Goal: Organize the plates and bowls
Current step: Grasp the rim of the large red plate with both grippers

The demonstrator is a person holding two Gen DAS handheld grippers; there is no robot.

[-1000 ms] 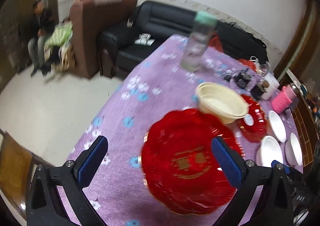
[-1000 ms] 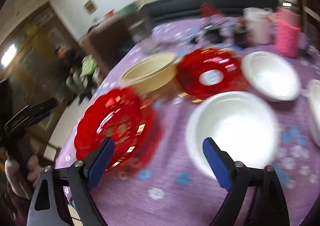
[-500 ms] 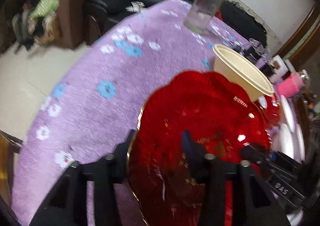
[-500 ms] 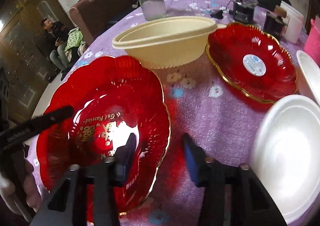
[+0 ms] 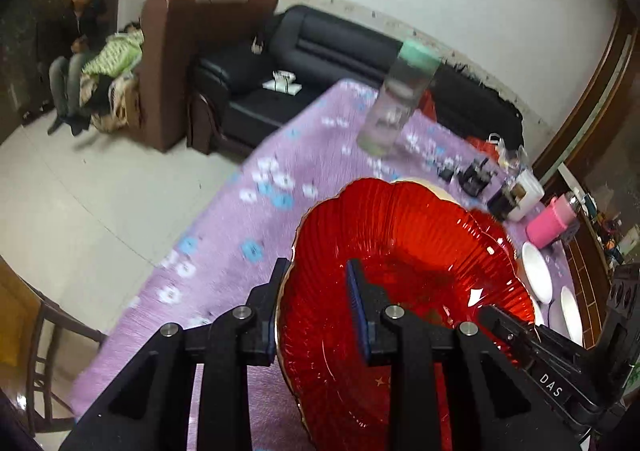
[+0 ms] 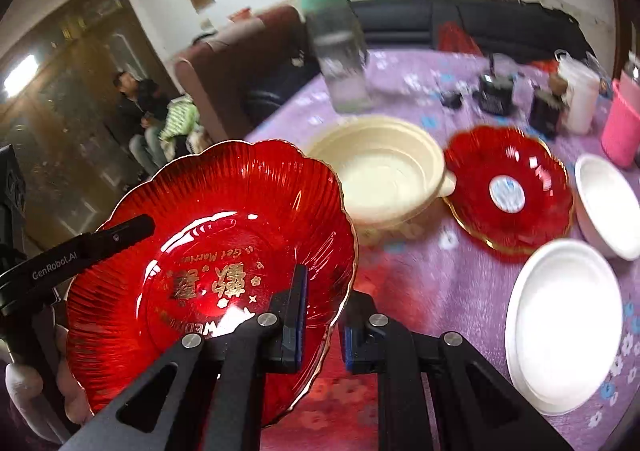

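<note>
Both grippers angle downward over the desk (image 6: pixel 440 291). Left gripper (image 5: pixel 316 311) and right gripper (image 6: pixel 322 315), fingers just closed, clamp opposite rims of the red scalloped plate (image 6: pixel 216 251), tilted above the cloth.

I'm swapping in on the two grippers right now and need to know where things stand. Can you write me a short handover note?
Left gripper: jaws have just been closing, now shut on the near rim of the red plate.
Right gripper: also just closed, shut on the same plate's opposite rim; both hold it tilted above the purple tablecloth.
On the table: cream bowl, second red plate, two white bowls, none stacked.
Done: plate gripped and lifted.
Left: probably set it on the second red plate, then group the bowls.
</note>
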